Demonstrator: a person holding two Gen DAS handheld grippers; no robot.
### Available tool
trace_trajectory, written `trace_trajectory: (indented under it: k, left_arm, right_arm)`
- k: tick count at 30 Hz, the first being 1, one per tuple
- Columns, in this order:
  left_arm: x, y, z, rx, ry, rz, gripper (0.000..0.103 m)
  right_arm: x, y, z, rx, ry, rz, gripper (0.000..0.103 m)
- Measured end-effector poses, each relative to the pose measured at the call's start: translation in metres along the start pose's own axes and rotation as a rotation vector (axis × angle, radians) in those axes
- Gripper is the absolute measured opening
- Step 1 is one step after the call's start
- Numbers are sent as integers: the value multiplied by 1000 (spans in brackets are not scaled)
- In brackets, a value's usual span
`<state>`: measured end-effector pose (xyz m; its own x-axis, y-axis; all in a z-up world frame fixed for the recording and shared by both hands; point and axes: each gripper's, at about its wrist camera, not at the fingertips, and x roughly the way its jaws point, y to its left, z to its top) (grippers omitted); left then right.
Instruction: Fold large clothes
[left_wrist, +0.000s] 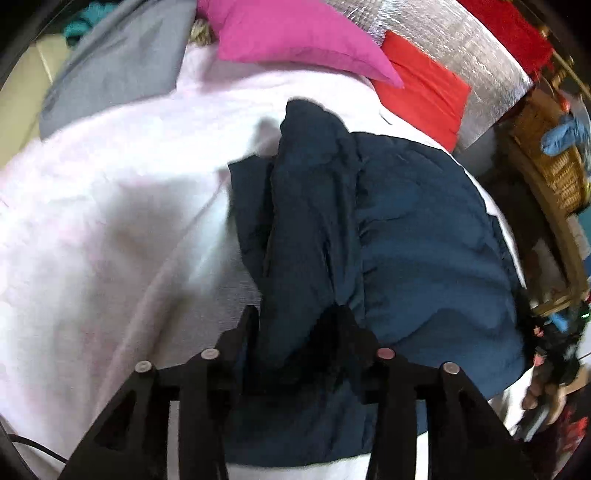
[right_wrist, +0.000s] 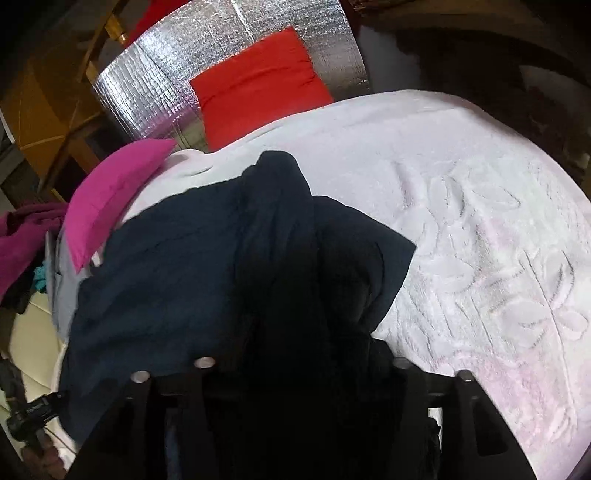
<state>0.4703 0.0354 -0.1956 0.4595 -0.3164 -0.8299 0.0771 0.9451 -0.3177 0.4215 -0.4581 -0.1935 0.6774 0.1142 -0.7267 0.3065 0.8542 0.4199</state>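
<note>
— What sort of place is this?
— A home, a bedroom by the look: a bed (right_wrist: 480, 221) under a white fleece, a pink pillow (left_wrist: 295, 37), a red cushion (right_wrist: 258, 85), a wicker basket (left_wrist: 546, 147).

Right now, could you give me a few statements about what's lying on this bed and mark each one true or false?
1. The navy garment lies on a white blanket. True.
2. A pink pillow sits beyond the garment. True.
3. The cushion against the silver foil panel is green. False: the cushion is red.
4. The garment is neatly folded flat. False: it is bunched and creased.
5. The blanket has raised leaf patterns. True.
</note>
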Motion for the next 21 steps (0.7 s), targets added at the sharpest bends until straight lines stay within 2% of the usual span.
trace_trajectory:
  k: [3,6,7,8,11,14,16,19,21]
  left_arm:
    - [-27,-14,-7,92,-73,68,67]
    - [-51,-30,-26,173,-159,104,70]
    - [-56,-34,-32,186,-176,104,70]
    - [-60,-32,-33,189,-184,102,71]
    - [-48,-35,-41,183,-149,139,71]
    - [-19,-27,-44,150,-64,197,72]
    - [-10,-23,-43,130,-33,191,73]
    - [-17,-24,-42,126,-37,185,73]
    - [-27,-23,-44,127,-49,171,73]
  right_arm:
    - [-30,-8,-7,39,-72,31,68]
    - [-58,2,-20,12,-111,94,68]
    - [-63,7,-25,-7,-107,117,64]
    - [-63,15,-27,-28,-103,132,55]
    - [-68,36,-48,-90,-68,187,44]
    - [-49,58,-64,-136,-4,194,44]
    - [-20,69,-74,-151,71,160,44]
    - [-9,73,-79,-161,82,127,44]
    - [-19,70,-75,-139,88,159,44]
